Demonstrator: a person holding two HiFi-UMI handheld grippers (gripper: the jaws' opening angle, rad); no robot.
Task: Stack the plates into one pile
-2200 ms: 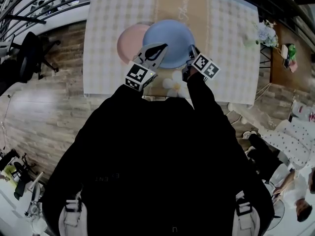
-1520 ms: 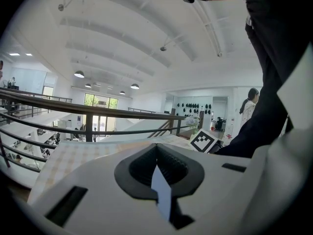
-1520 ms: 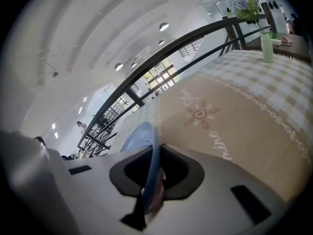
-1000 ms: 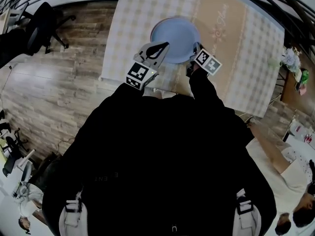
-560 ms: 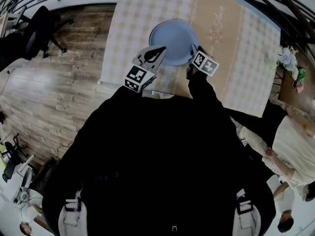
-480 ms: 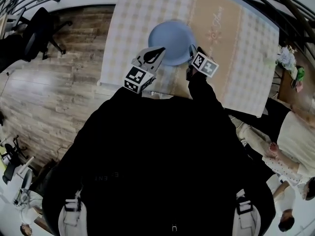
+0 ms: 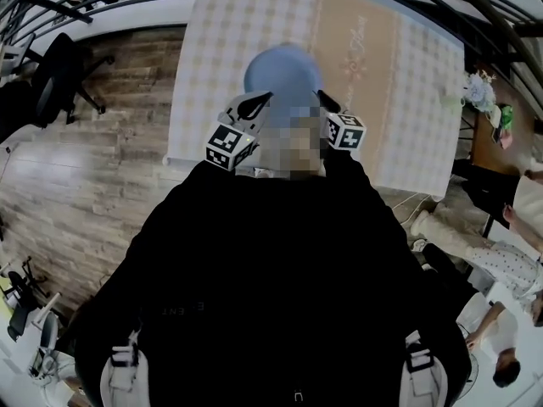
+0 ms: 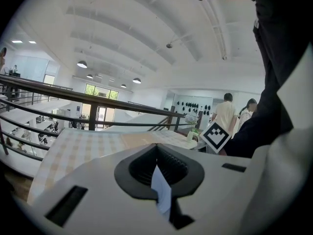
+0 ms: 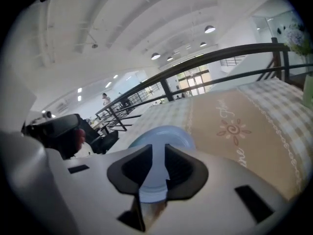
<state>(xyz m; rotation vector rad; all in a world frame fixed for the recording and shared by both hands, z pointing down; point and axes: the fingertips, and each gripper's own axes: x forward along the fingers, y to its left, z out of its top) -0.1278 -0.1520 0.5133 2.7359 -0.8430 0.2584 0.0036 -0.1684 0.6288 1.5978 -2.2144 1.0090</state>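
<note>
A light blue plate [image 7: 284,68] lies on the checked tablecloth [image 7: 221,32]; no other plate shows around it. My right gripper [image 7: 321,97] hovers at the plate's near right rim, apart from it. In the right gripper view the plate [image 9: 168,132] shows through the gap of the right gripper [image 9: 158,148]: the jaws have just been closing, nothing lies between them, and they still stand apart. My left gripper [image 7: 270,95] hangs at the plate's near left with its tips together. In its own view the left gripper [image 8: 156,148] holds nothing.
A beige runner [image 7: 356,49] crosses the table to the right of the plate. A small flower vase [image 7: 475,87] stands past the table's right end. Dark railings [image 9: 205,62] run behind the table. Wood floor and an office chair [image 7: 55,75] lie left; people stand at the right.
The pink plate seen beside the blue one two seconds ago is now covered. My right gripper has lifted off the blue plate's rim. The left gripper has barely moved.
</note>
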